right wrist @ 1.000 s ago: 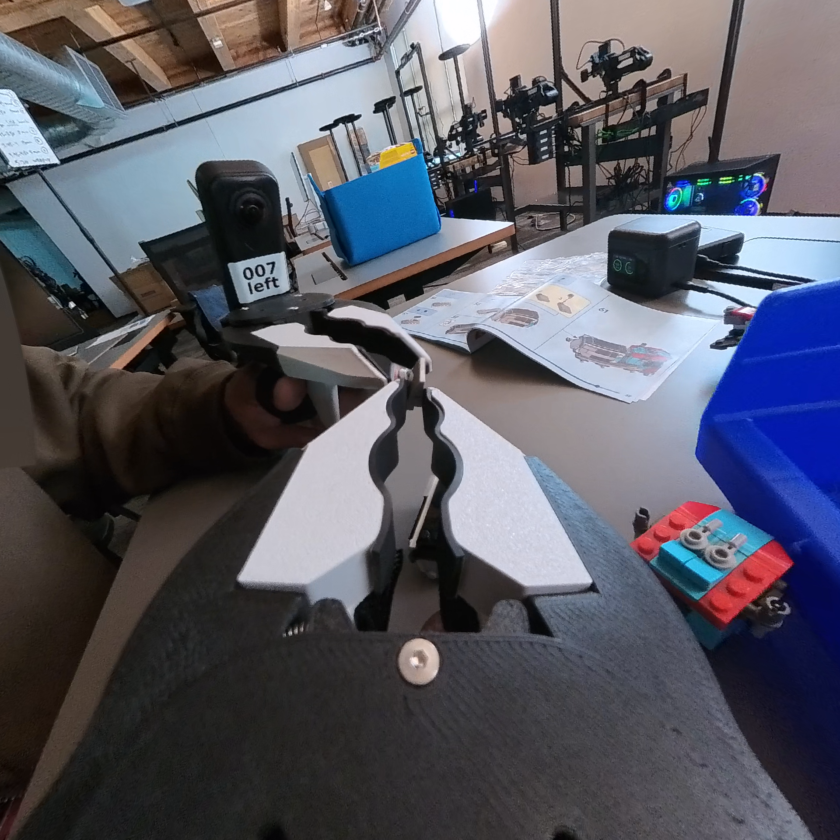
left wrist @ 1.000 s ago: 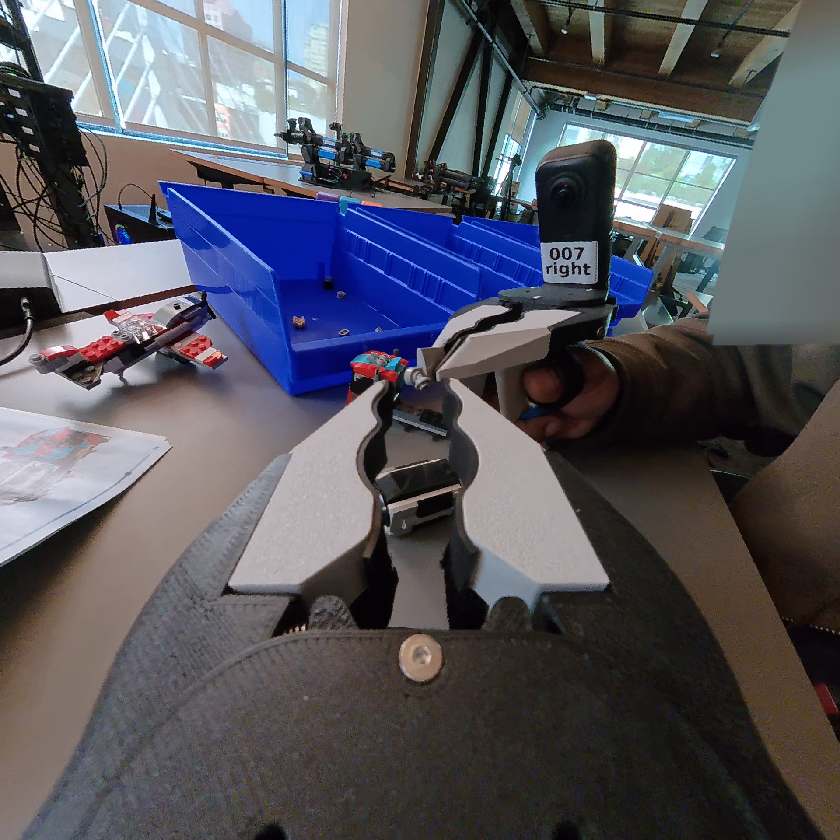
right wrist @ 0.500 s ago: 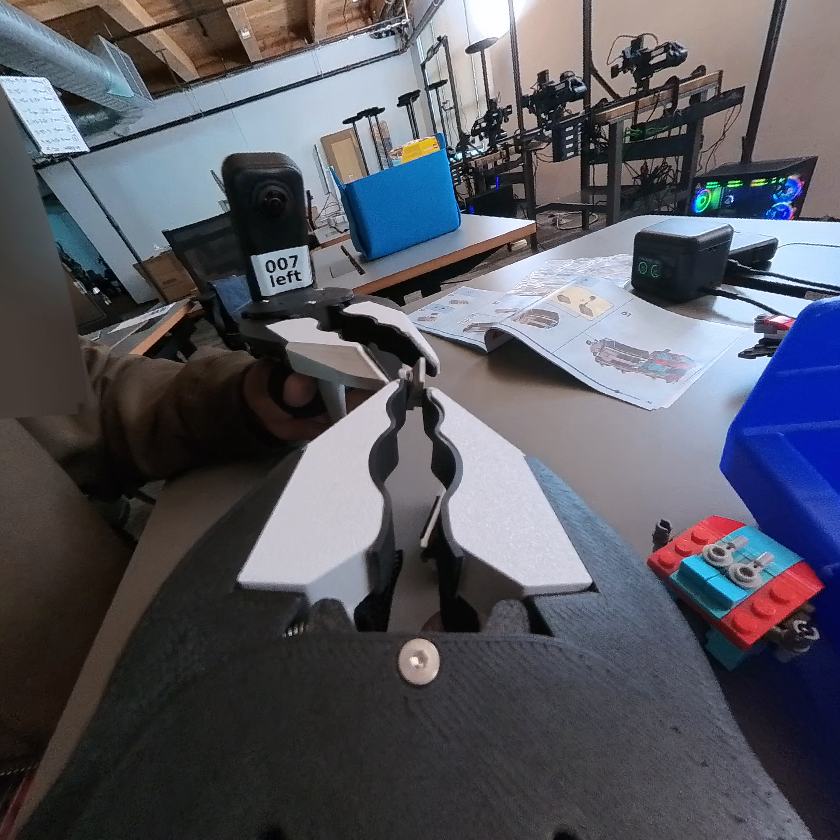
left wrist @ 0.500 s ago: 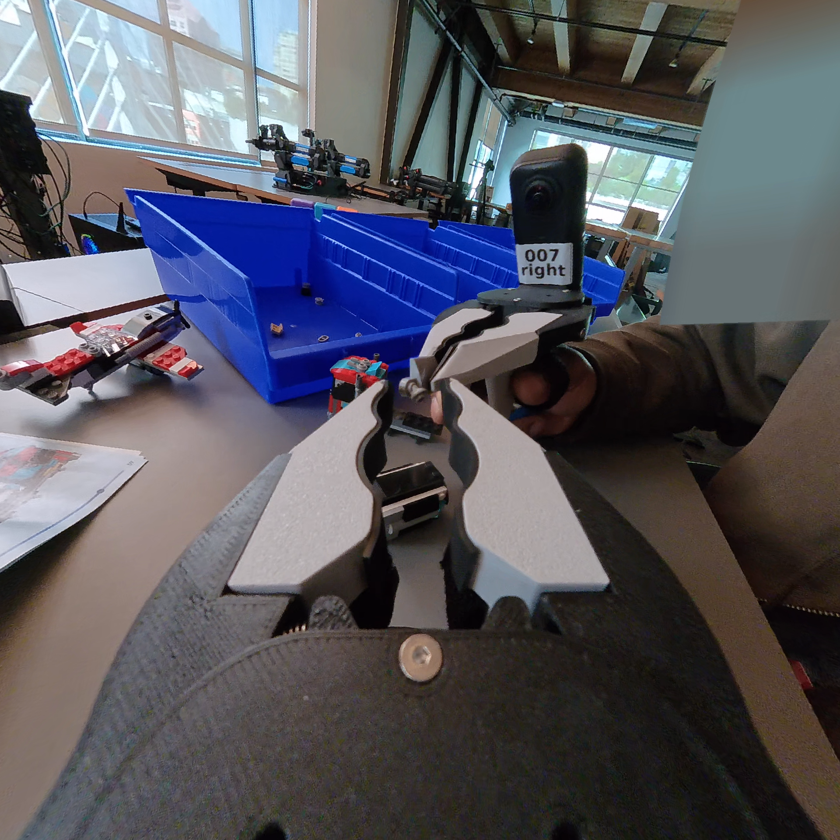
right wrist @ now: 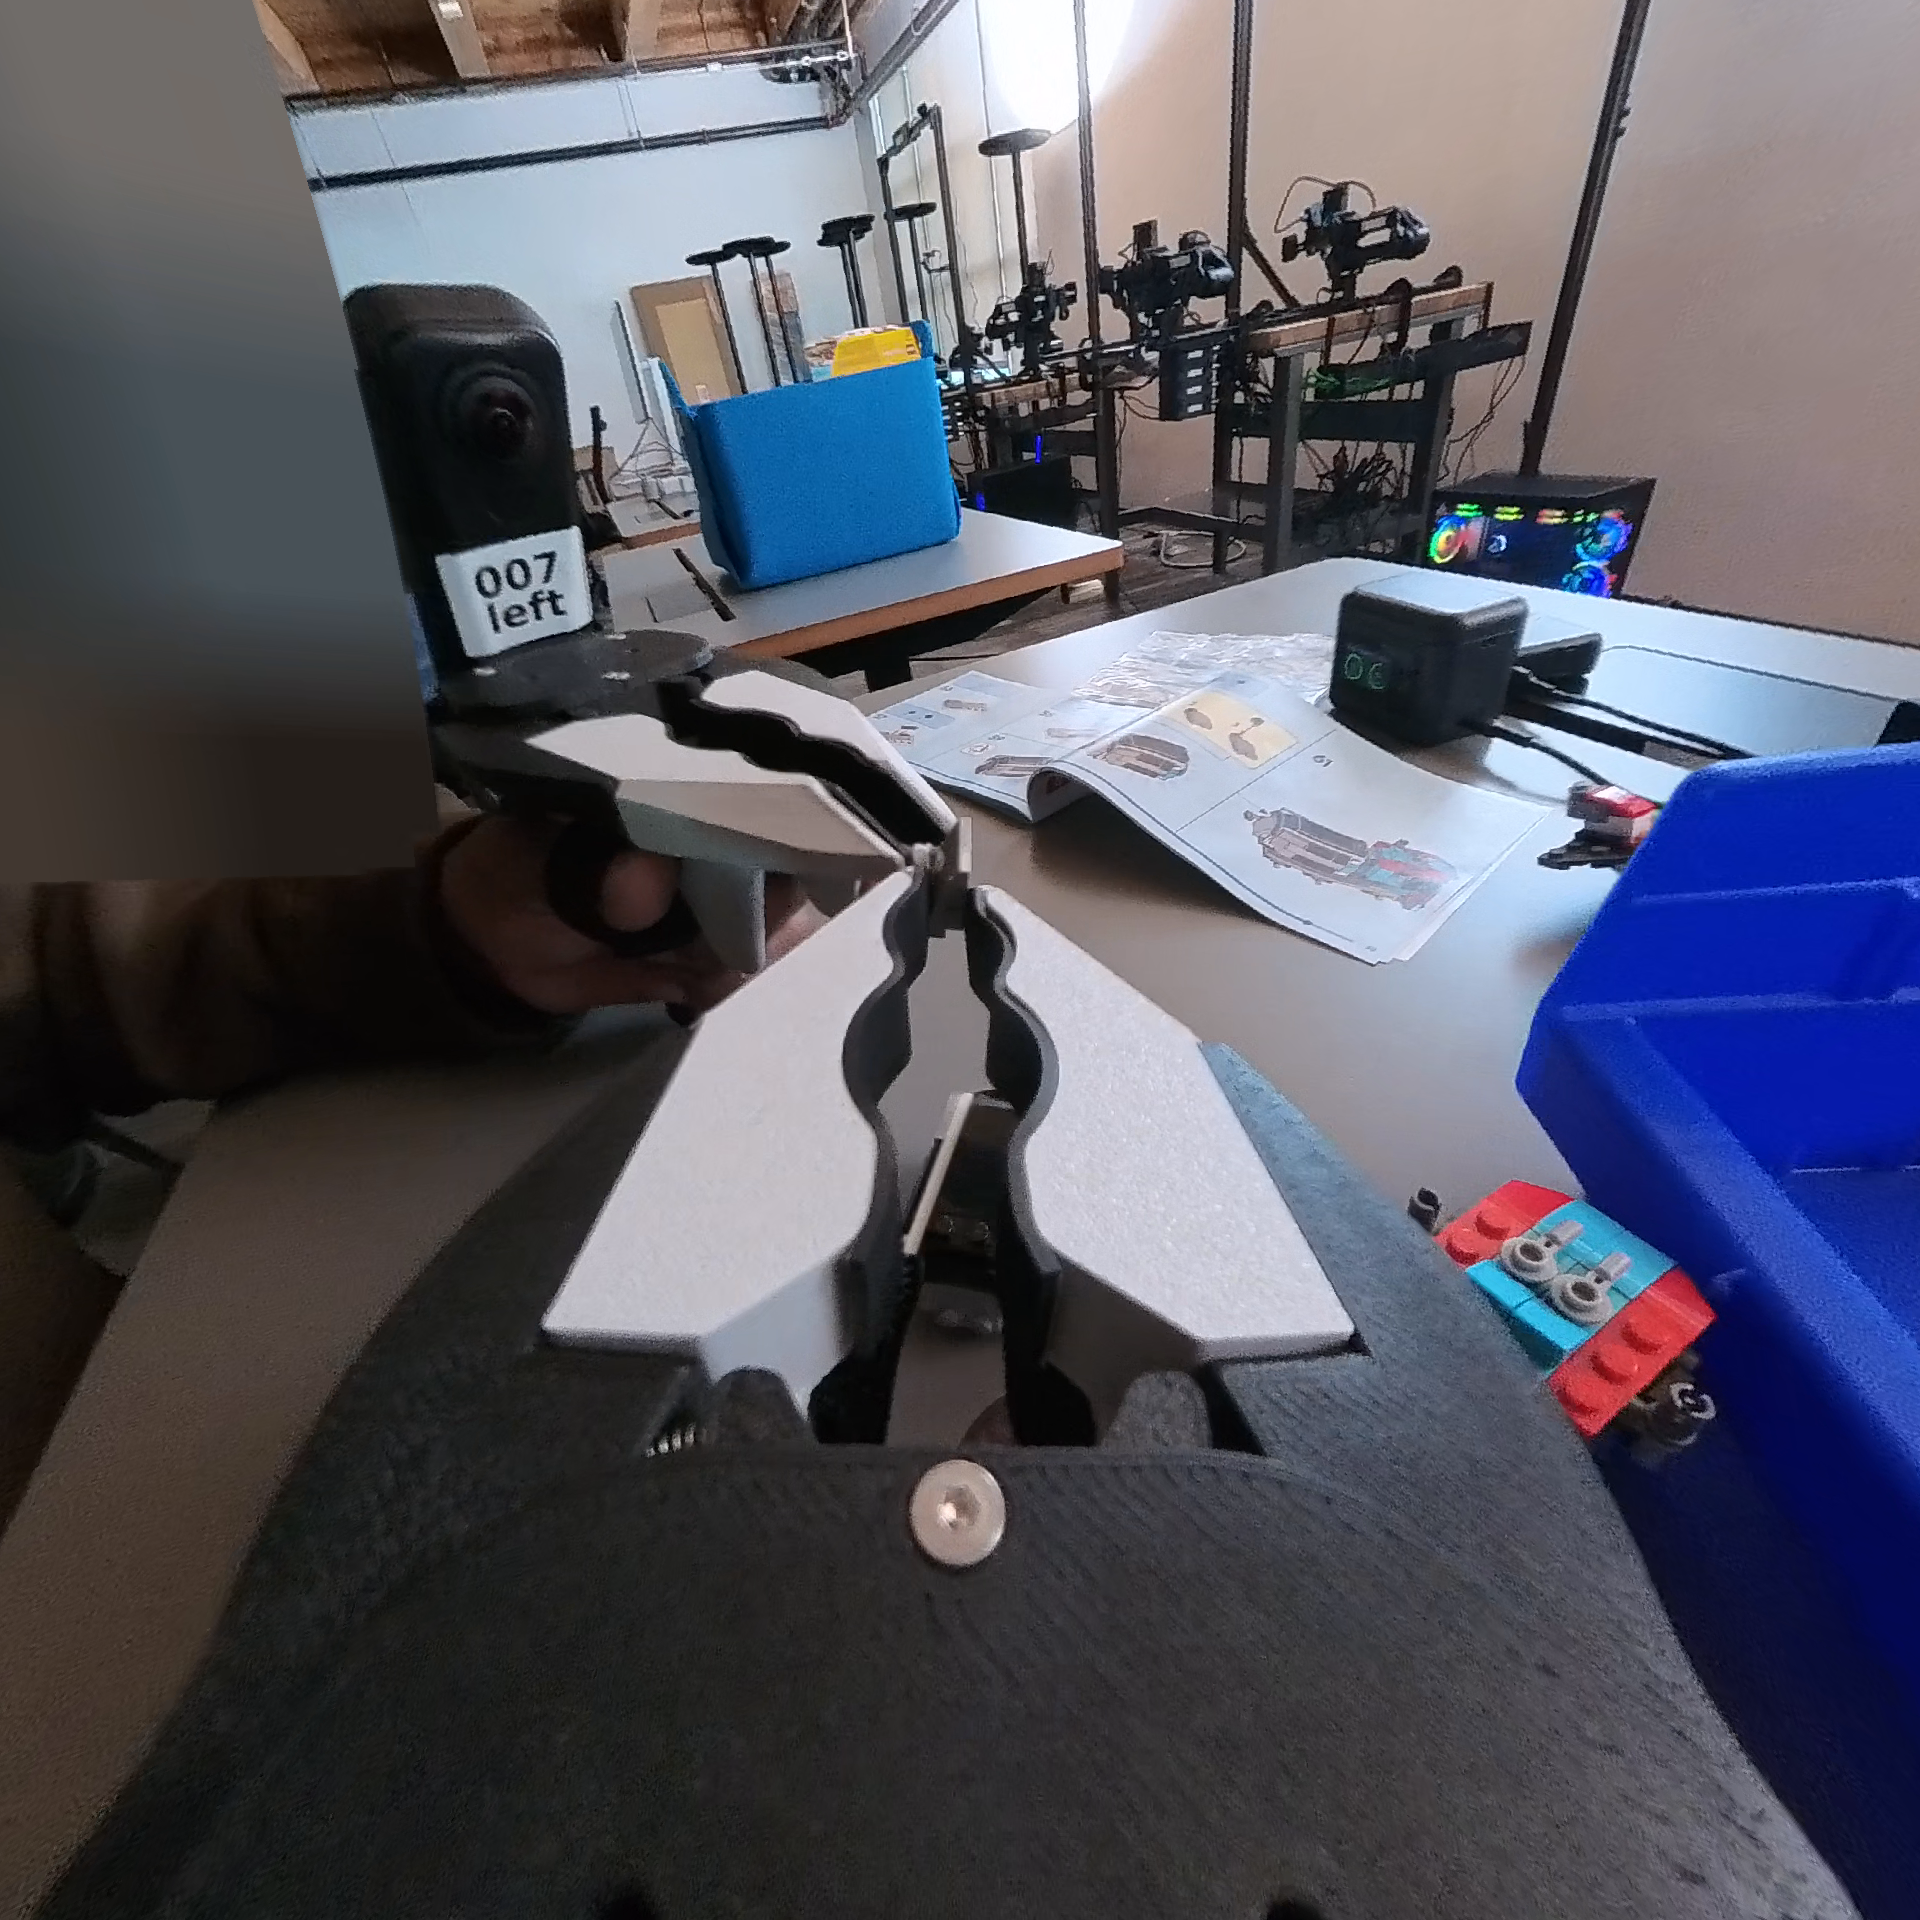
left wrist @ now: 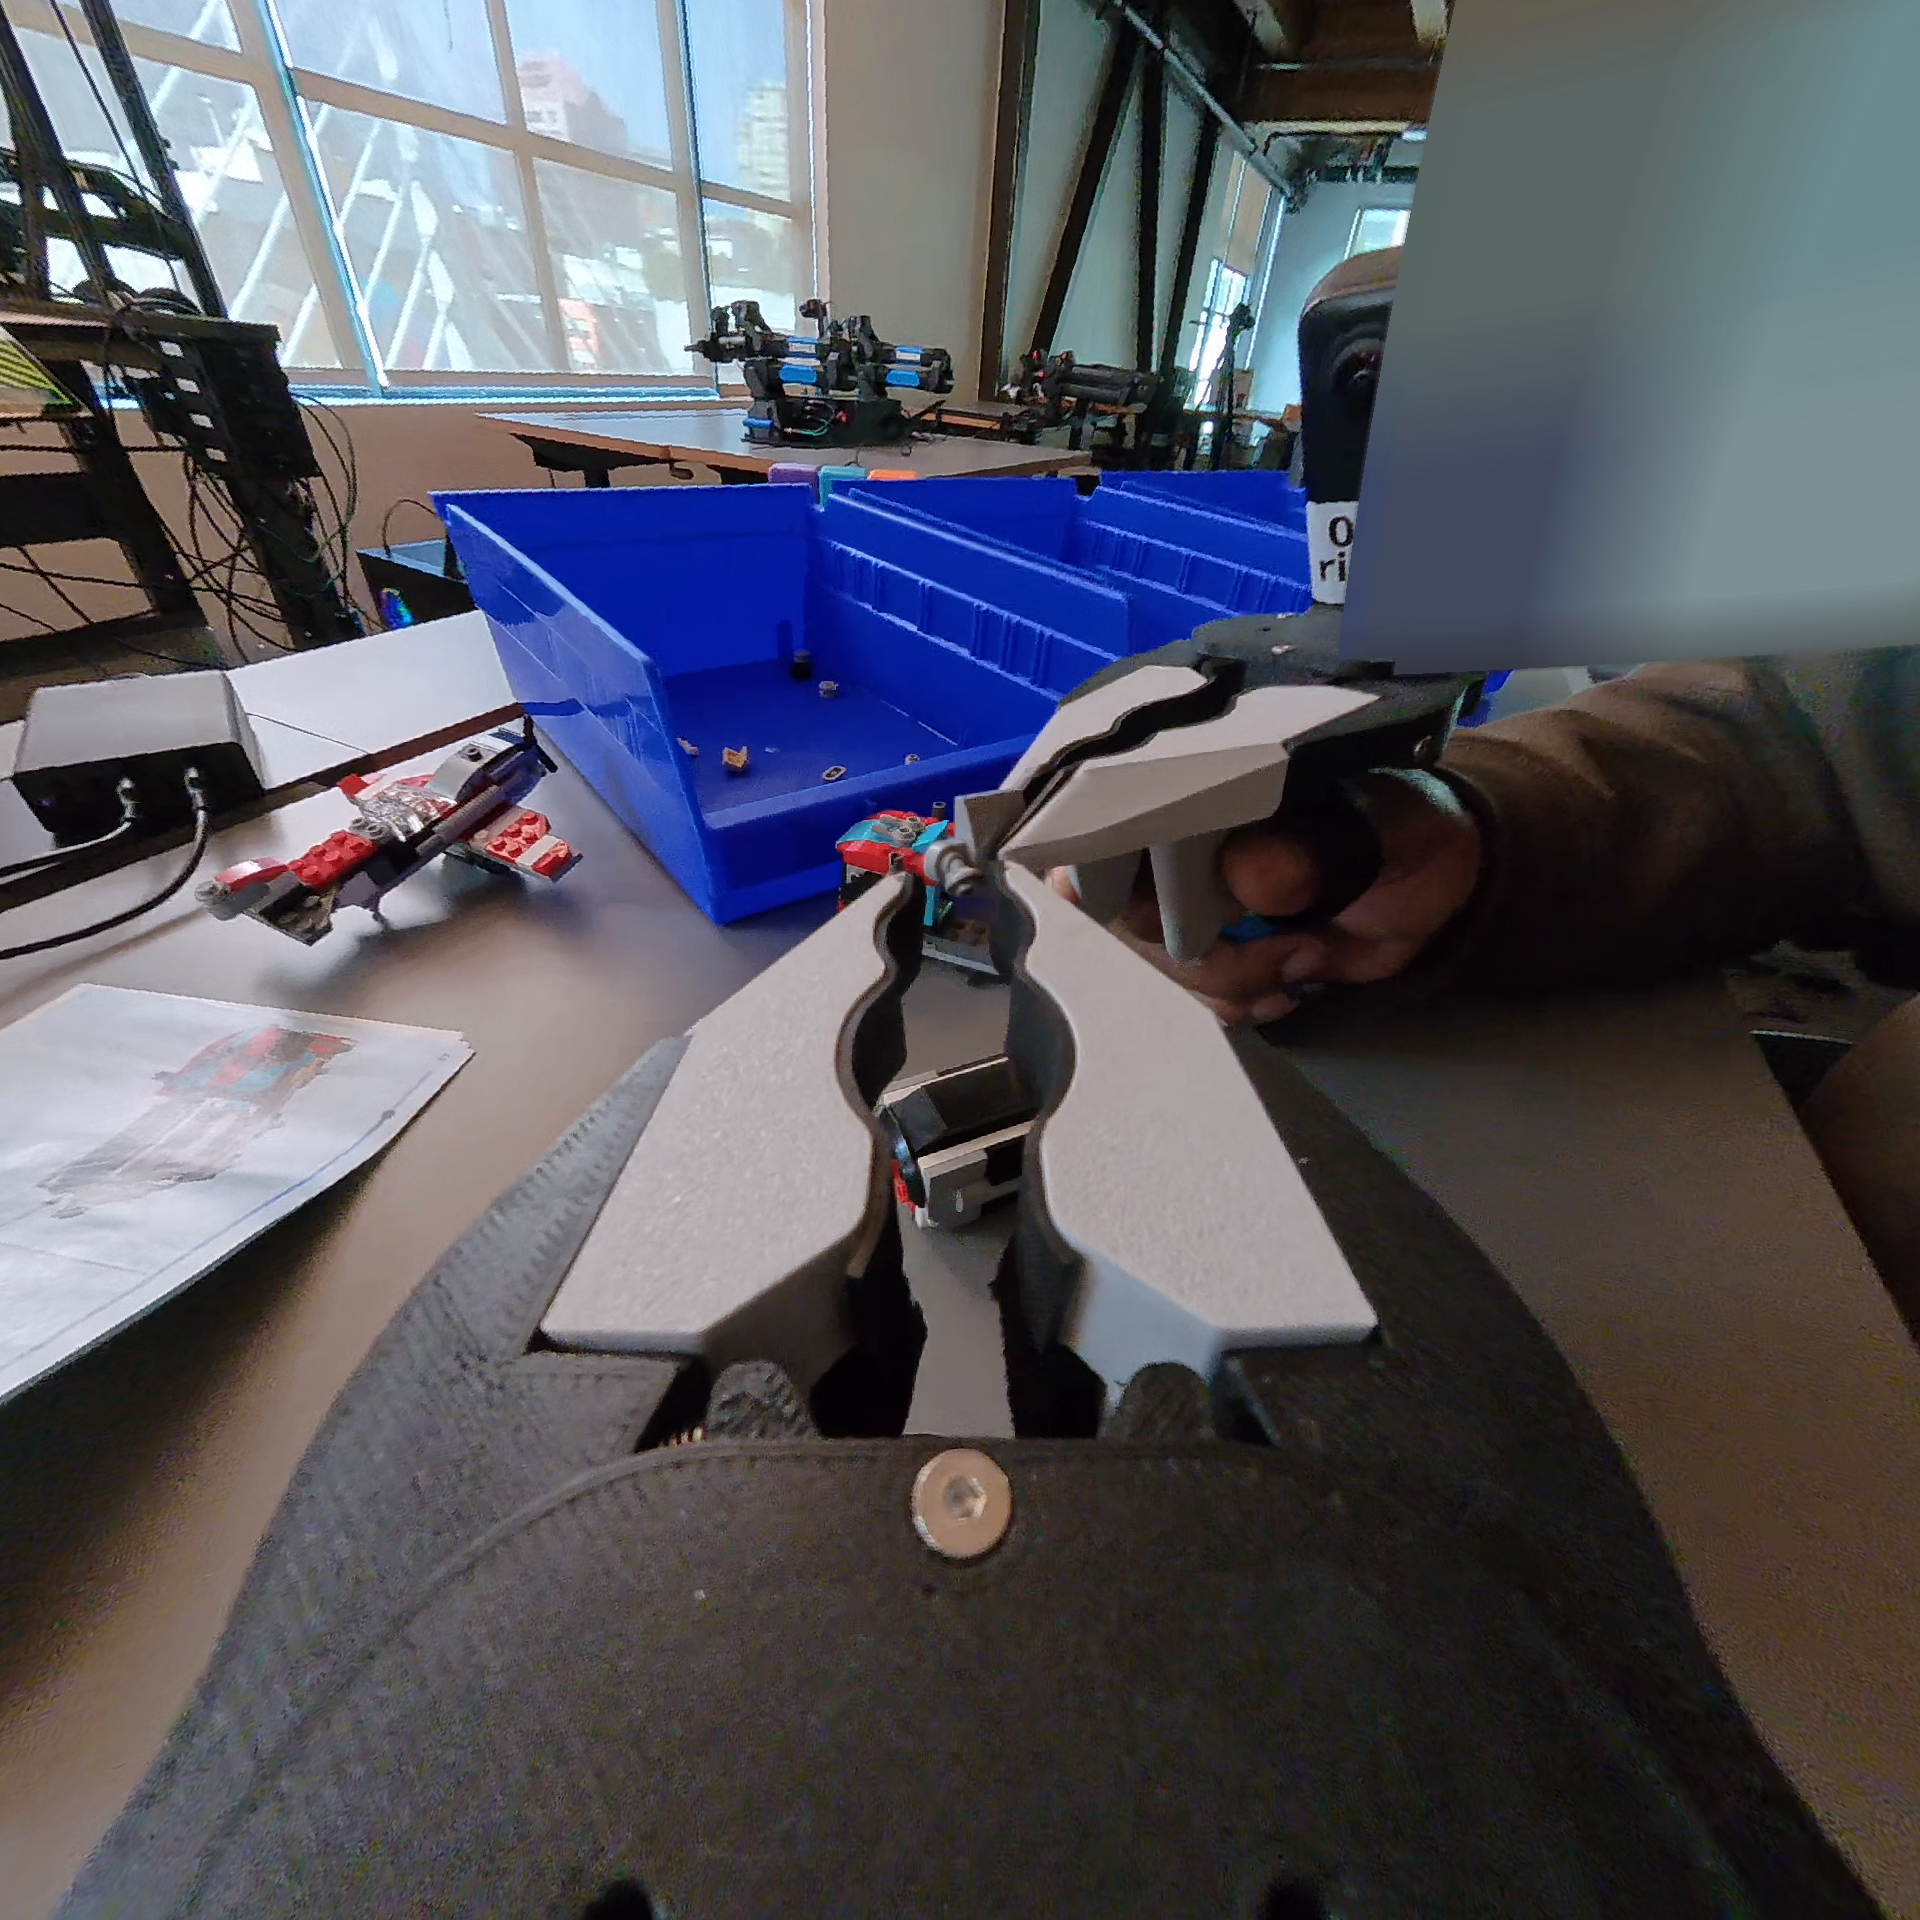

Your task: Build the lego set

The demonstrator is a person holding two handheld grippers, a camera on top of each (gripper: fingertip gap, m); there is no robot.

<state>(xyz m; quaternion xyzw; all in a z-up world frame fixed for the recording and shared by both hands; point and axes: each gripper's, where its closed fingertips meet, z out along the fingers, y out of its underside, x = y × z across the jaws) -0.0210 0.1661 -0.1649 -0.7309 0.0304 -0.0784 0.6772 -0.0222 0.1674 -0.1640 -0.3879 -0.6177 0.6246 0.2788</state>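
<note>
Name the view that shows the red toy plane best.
The left wrist view: the whole plane lies in sight on the table, left of the blue bin. In the right wrist view that bin hides most of it.

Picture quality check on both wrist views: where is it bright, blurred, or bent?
Left wrist view: blown-out large windows backlight the room; straight edges of the blue plastic bin bow from the wide-angle lens. Right wrist view: glare patch on the far wall; the open instruction booklet looks soft. Both carry a flat grey mask patch.
</note>
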